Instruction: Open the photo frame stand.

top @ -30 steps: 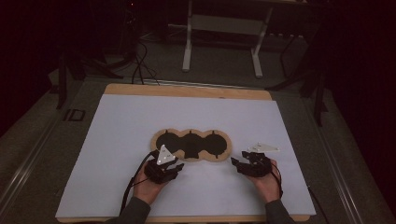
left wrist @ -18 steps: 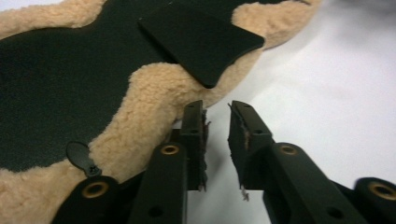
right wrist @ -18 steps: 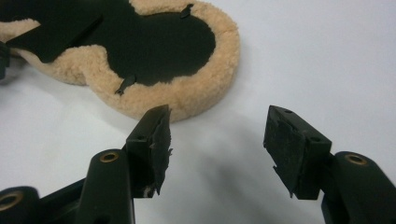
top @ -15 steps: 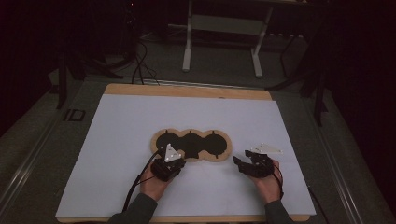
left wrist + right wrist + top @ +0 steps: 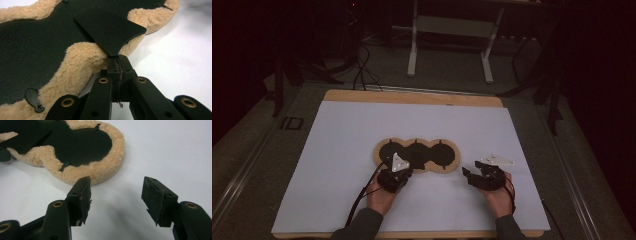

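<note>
A three-lobed mat (image 5: 379,156) with a tan fleece rim (image 5: 80,60) and a black inner face lies mid-table. My left gripper (image 5: 403,169) is at its front edge, jaws shut (image 5: 115,58) on the corner of a thin black sheet (image 5: 110,30) that is lifted off the mat and slants over it. That lifted sheet (image 5: 25,142) also shows at the far left of the right gripper view. My right gripper (image 5: 472,170) stands open (image 5: 116,192) just in front of the mat's right lobe (image 5: 100,171), nothing between its jaws.
White paper (image 5: 337,135) covers a wooden board (image 5: 412,97). Small black tabs (image 5: 33,98) sit along the mat's inner edge. Beyond the board are a dark floor, cables (image 5: 359,70) and a metal stand (image 5: 449,30).
My left gripper has crept slightly forward and right along the mat's front edge. The right gripper has hardly moved.
</note>
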`<state>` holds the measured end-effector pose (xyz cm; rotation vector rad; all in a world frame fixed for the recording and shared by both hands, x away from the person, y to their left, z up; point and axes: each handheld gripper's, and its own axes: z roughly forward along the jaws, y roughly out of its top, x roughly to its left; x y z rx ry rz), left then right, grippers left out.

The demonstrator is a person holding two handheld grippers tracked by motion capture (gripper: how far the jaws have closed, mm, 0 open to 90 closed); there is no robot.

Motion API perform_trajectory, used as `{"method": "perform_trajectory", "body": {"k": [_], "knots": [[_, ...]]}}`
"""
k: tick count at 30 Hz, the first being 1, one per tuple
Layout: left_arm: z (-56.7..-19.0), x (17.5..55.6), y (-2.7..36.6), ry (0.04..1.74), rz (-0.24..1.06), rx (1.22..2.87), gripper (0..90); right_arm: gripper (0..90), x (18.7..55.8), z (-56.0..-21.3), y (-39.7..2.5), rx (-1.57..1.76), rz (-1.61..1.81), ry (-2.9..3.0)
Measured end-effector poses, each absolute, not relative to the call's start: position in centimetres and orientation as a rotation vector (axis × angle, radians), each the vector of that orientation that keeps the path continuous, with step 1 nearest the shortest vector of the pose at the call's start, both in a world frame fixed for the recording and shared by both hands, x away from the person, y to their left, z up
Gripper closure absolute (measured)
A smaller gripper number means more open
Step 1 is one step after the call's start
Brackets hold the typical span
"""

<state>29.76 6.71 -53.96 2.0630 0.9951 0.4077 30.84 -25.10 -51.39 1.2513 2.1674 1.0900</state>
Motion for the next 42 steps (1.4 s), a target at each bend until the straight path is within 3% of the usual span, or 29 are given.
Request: {"method": "perform_trajectory", "body": {"k": [38,42], "knots": [[-50.9,30.9,7.1,1.015,0.443,2.006,89.8,40.0,30.8,-51.6,-24.9,1.236,1.07,2.188],[-51.0,30.9,7.1,1.006,0.428,2.017,86.4,39.9,30.8,-51.6,-24.9,1.237,1.07,2.187]]}}
